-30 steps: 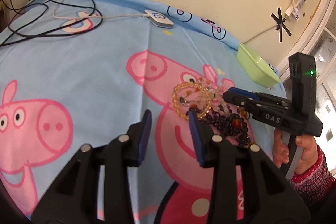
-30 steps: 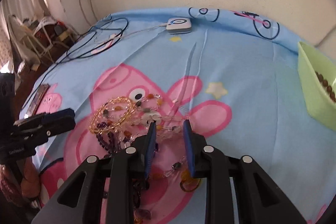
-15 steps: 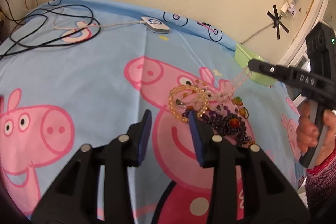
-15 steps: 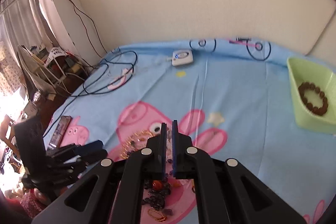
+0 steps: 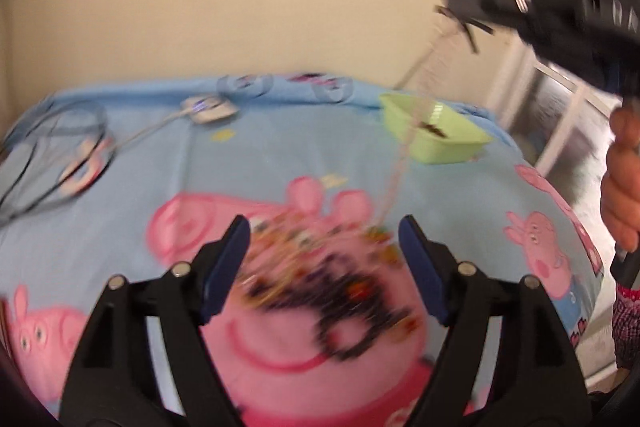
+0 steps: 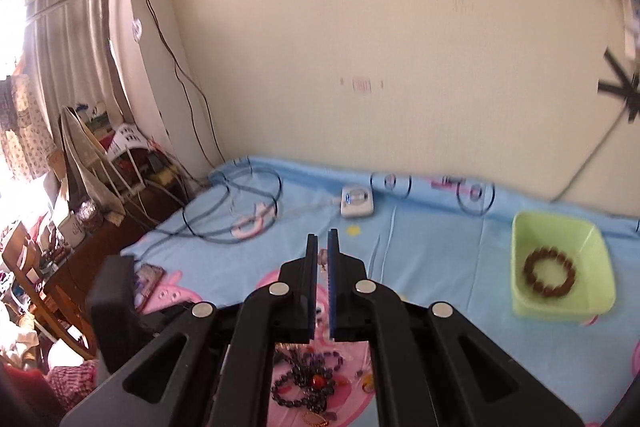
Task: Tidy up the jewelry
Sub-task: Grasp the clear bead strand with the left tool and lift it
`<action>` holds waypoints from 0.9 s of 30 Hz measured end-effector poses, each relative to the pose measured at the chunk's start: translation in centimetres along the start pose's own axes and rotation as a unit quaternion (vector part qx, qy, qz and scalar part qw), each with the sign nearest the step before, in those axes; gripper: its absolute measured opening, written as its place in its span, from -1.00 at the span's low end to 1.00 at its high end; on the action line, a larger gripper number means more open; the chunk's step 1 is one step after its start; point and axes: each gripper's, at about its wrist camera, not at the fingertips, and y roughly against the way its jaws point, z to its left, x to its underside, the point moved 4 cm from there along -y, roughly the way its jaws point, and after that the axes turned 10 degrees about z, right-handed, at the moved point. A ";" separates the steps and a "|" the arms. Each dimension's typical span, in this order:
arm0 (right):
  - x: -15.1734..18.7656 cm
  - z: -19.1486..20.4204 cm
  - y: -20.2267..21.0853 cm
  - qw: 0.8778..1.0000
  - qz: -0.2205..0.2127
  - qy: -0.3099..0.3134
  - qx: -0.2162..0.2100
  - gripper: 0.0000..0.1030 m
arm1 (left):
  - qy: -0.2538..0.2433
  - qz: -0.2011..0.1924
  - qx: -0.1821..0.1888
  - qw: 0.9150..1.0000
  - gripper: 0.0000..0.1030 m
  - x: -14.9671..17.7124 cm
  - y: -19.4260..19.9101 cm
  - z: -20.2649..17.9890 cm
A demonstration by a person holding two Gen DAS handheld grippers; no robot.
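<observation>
Right hand-held gripper [image 6: 322, 281], at upper right in the left view, was clamped on a pale bead strand [image 5: 400, 163] to draw it clear of the jewelry pile [image 5: 328, 279]; left hand-held gripper [image 5: 324, 259] was opening, empty, low centre over it.

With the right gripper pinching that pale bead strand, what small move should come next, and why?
Probably carry the right gripper toward the green bowl and let go over it. Its jaws are shut on the pale bead strand, which still trails to the jewelry pile. The bowl already holds a brown bracelet.
</observation>
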 end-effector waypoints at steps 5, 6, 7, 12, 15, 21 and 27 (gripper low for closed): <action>-1.8 -0.5 2.9 0.999 -0.031 -0.004 -0.010 -1.00 | -0.048 -0.013 0.042 0.998 0.43 -3.0 -1.1 -4.5; -2.1 -0.7 3.4 0.999 -0.037 -0.006 -0.012 -1.00 | -0.053 -0.015 0.045 0.997 0.23 -3.5 -1.4 -4.9; -2.5 -0.9 4.2 0.999 -0.046 -0.006 -0.011 -1.00 | -0.057 -0.012 0.047 0.997 -0.38 -4.1 -2.0 -5.3; -4.3 -2.8 7.3 0.996 -0.082 -0.006 0.016 -1.00 | -0.065 -0.003 0.077 0.995 -0.95 -7.8 -2.9 -6.7; -5.6 -5.0 8.9 0.995 -0.099 -0.017 0.028 -1.00 | -0.079 -0.020 0.081 0.993 -0.95 -11.8 -2.4 -8.4; -7.8 -9.7 12.3 0.988 -0.136 -0.038 0.057 -1.00 | -0.099 -0.033 0.081 0.991 -0.95 -18.8 -3.2 -12.1; -8.6 -15.2 13.1 0.983 -0.145 -0.063 0.092 -1.00 | -0.094 -0.012 0.091 0.991 -0.95 -22.7 -7.5 -14.9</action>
